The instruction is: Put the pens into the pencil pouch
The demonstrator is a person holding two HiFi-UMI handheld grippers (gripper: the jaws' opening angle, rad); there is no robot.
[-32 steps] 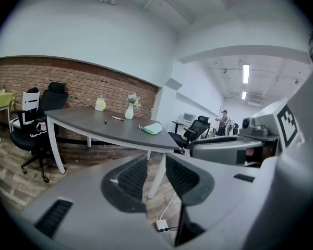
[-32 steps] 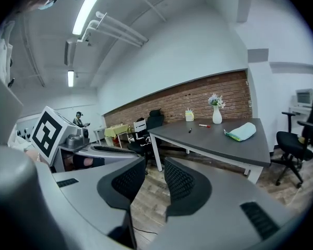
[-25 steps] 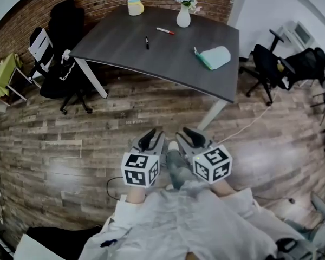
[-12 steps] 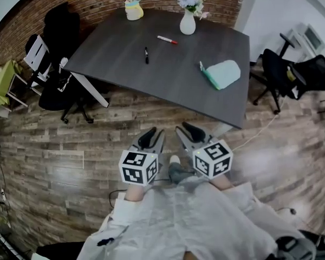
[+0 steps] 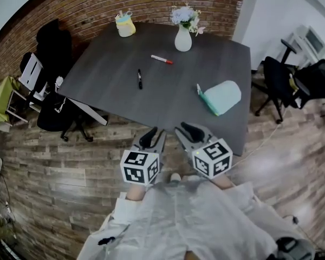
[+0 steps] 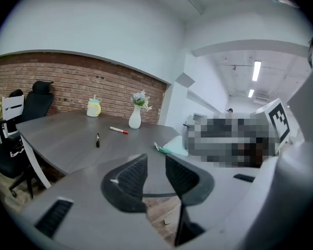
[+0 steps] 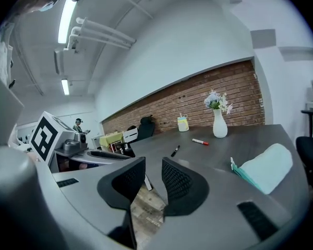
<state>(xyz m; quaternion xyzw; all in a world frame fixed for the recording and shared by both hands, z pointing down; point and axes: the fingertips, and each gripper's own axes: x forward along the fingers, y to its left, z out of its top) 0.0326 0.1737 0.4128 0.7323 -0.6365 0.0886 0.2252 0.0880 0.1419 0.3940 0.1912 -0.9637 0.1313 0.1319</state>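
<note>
On the dark grey table (image 5: pixel 108 85) lie a black pen (image 5: pixel 139 78) and, farther back, a white marker with a red cap (image 5: pixel 162 59). The mint-green pencil pouch (image 5: pixel 222 97) rests near the table's right front corner. My left gripper (image 5: pixel 153 136) and right gripper (image 5: pixel 188 130) hang side by side over the wooden floor, just short of the table's near edge, both open and empty. The left gripper view shows the black pen (image 6: pixel 97 139), marker (image 6: pixel 119 130) and pouch (image 6: pixel 172 146) beyond the jaws. The right gripper view shows the pen (image 7: pixel 175 150), marker (image 7: pixel 200 141) and pouch (image 7: pixel 266 166).
A white vase with flowers (image 5: pixel 183 37) and a yellow cup (image 5: pixel 125 25) stand at the table's far edge by the brick wall. Black office chairs stand to the left (image 5: pixel 57 110) and right (image 5: pixel 276 77) of the table. A cable runs across the floor at the right.
The table has drawn closer and now reaches almost to both grippers. The grippers keep their side-by-side pose, jaws unchanged.
</note>
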